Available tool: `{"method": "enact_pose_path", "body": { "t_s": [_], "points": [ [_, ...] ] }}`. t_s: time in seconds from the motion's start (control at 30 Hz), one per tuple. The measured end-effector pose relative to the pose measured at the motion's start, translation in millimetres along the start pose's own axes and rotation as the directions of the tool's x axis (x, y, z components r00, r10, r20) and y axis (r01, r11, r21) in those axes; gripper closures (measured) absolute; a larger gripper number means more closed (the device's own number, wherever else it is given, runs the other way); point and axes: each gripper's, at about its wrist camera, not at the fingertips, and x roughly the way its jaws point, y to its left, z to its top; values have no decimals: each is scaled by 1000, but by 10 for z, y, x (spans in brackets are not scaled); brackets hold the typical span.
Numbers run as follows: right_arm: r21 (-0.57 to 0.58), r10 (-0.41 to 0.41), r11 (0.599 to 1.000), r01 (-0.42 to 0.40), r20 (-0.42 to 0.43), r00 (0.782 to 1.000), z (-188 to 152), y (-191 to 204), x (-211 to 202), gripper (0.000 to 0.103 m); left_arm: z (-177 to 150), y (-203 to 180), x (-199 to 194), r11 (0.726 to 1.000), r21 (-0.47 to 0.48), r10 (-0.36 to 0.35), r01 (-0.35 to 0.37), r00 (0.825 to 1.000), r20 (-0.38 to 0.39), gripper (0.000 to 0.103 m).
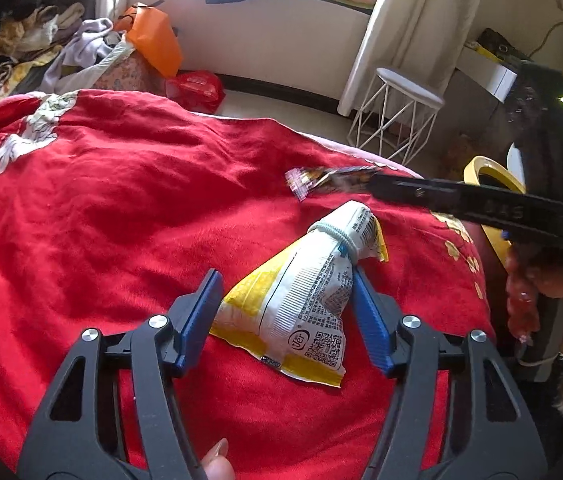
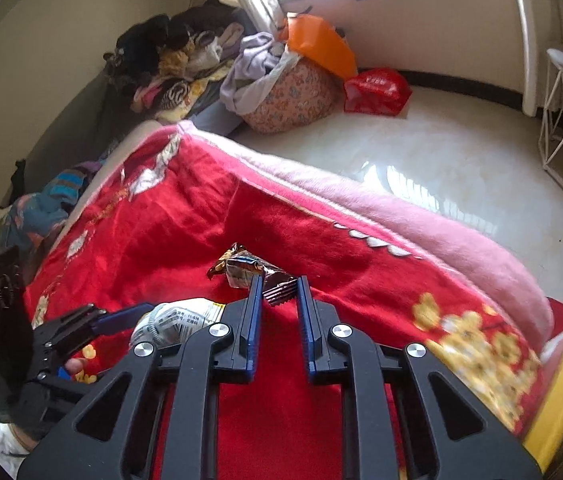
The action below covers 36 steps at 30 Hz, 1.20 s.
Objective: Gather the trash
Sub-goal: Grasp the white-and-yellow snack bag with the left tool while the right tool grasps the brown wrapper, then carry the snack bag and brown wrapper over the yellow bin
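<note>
a: two grippers noted over the red blanket (image 1: 129,208). the left gripper (image 1: 285,316) is seen partly spread, its blue fingers (image 1: 201,312) set either side of a white-and-yellow snack bag (image 1: 301,312); the right pad is touching the bag's edge, the left pad is just apart from it. no squeeze is shown.

b: and the right one?

a: the right gripper (image 2: 279,296) is drawn narrow, the crimped end of a dark foil wrapper (image 2: 249,268) pinched between its fingers (image 2: 255,308). the wrapper is laid on the blanket, just beyond the bag.

b: bag detail?

a: neck tied off with a pale band, lying flat, print side up.

b: farther out?

a: a yellow-rimmed bin (image 1: 493,176) is seen past the blanket's edge, a white wire stool (image 1: 397,112) on the pale floor, clothes heaped (image 2: 185,64) by the wall.
</note>
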Motion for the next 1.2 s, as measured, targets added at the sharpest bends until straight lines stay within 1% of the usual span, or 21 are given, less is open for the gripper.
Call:
{"method": "enact_pose_path", "body": {
  "t_s": [0.2,0.27,0.33,0.53,0.7,0.87,1.0,1.2],
  "points": [
    [-2,-15,1000,15,61,998,-92,-33,-350,87,-104,-154,-48,1000,20,20,-20,1000,-10,53],
    [-1,-15,1000,15,79,997,-144,-41,-473,87,-143,-213,-76,999,23,46,-46,999,-10,56],
    [4,-11,1000,11,97,995,-184,-48,-579,87,-178,-266,-114,998,11,62,-62,998,-8,60],
    [20,0,1000,-3,141,990,-291,-63,-915,87,-252,-432,-231,997,-18,73,-73,997,-2,63],
    [15,-15,1000,12,184,983,-362,-89,-1187,87,-268,-550,-385,997,-78,25,-22,999,39,63],
    [21,-23,1000,19,217,976,-427,-126,-1417,87,-238,-736,-502,996,-84,6,0,997,75,63],
    [25,-38,999,33,244,969,-477,-184,-1619,87,-190,-923,-576,998,-70,-2,9,996,90,63],
    [60,-60,997,44,289,955,-529,-336,-1916,87,-112,-1193,-654,998,-40,-34,39,993,114,63]
  ]
}}
